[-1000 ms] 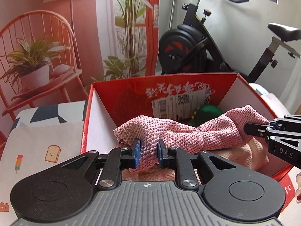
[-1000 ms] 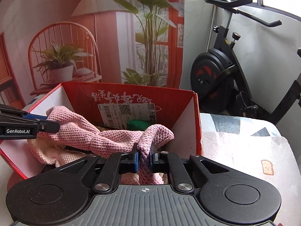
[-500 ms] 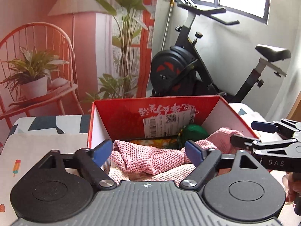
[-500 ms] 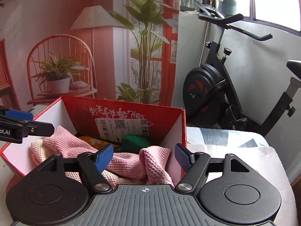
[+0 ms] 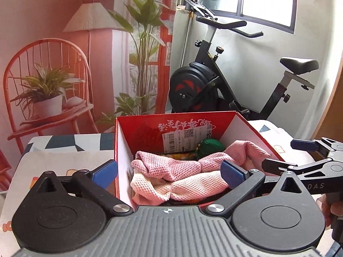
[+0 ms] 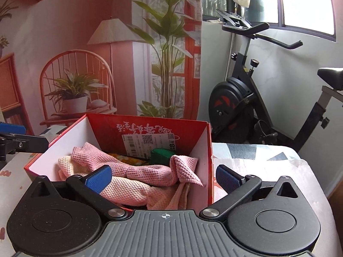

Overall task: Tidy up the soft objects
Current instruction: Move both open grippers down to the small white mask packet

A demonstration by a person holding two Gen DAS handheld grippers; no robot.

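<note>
A pink knitted cloth lies crumpled in the red cardboard box, on top of a paler cream-pink cloth. Behind them in the box sits a green soft object. My left gripper hovers in front of the box's left half with its jaws opening wide; nothing is between the pads. My right gripper hovers at the right half, jaws likewise opening and empty. Each gripper shows at the edge of the other's view.
The box stands on a table with a patterned cloth. Behind is an exercise bike and a printed backdrop of a chair, lamp and plants. A hand grips the right tool.
Both grippers were shut on the ends of the pink cloth; they opened, the cloth dropped into the box, and both drew back and upward from it.
</note>
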